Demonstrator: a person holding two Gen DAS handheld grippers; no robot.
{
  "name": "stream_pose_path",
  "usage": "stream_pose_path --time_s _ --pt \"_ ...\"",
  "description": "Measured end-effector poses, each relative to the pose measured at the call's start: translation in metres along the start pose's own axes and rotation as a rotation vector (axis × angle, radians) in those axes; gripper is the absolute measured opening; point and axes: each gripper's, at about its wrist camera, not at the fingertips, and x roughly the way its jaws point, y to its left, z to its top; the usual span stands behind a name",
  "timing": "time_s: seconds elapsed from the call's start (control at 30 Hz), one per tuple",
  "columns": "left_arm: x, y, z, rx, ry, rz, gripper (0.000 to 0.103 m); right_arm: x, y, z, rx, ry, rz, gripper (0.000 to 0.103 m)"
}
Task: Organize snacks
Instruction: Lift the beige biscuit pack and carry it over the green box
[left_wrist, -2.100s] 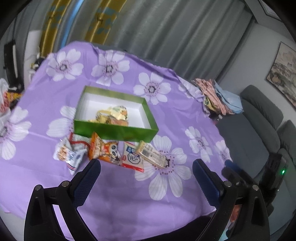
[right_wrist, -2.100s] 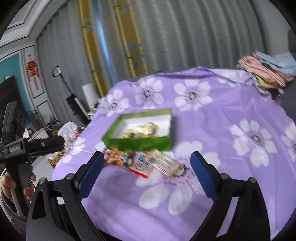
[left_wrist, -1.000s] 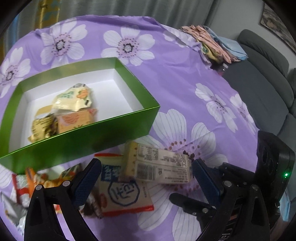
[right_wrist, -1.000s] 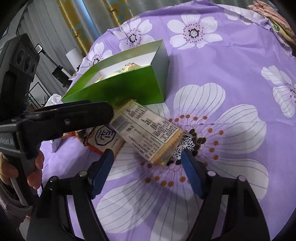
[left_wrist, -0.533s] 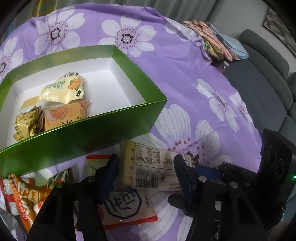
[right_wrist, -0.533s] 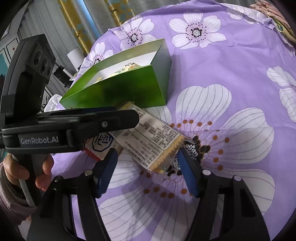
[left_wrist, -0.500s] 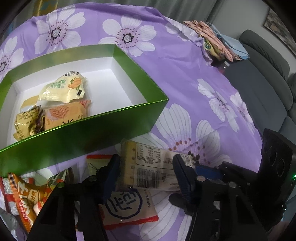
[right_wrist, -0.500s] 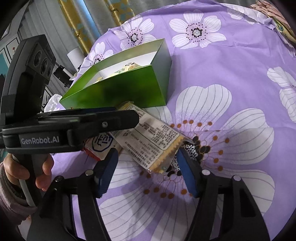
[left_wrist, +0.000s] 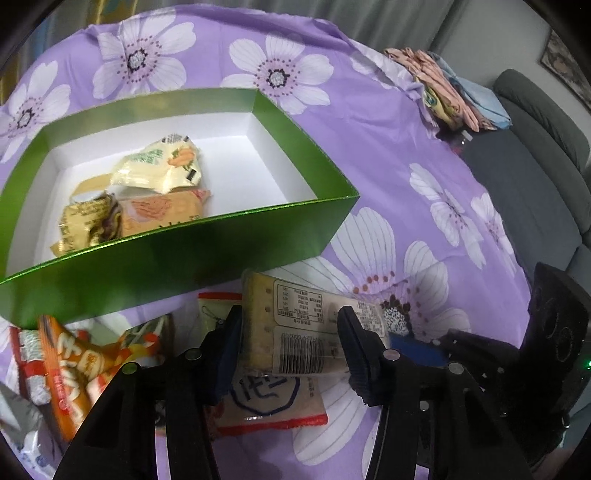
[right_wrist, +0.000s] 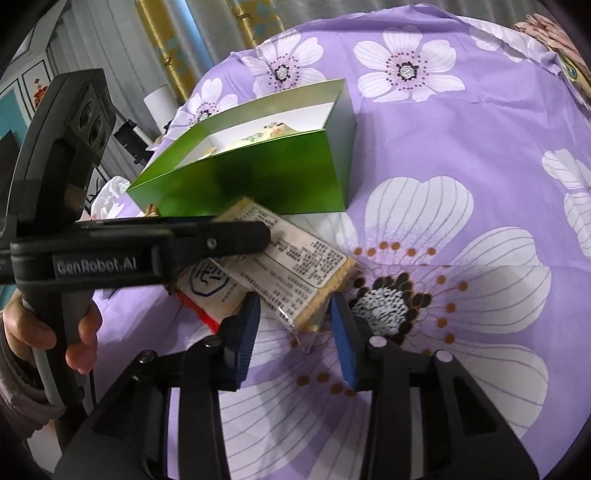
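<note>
On a purple flowered tablecloth (left_wrist: 388, 155), a clear-wrapped cracker packet (left_wrist: 295, 332) lies just in front of an open green box (left_wrist: 177, 254), resting on a red-edged snack packet (left_wrist: 269, 402). The left gripper (left_wrist: 290, 332) is closing across the packet's middle, pads against its sides. The right gripper (right_wrist: 295, 317) is closing around its near end.

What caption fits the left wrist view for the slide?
Left gripper fingers closing around a clear cracker pack lying before the green box of snacks.
</note>
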Motion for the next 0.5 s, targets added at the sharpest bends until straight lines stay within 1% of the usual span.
stream_pose_path --time_s 0.1,0.37,0.5 --pt "-0.009 -0.002 -0.002 0.004 -0.012 0.014 0.051 -0.005 0.005 0.0 -0.001 -0.012 0.002 0.039" --pt "-0.044 -0.007 -0.003 -0.021 -0.078 -0.004 0.051 -0.037 0.027 0.01 -0.059 -0.079 -0.016 0.039" --pt "-0.061 -0.011 -0.004 -0.021 -0.107 0.003 0.051 -0.049 0.038 0.012 -0.089 -0.108 -0.019 0.039"
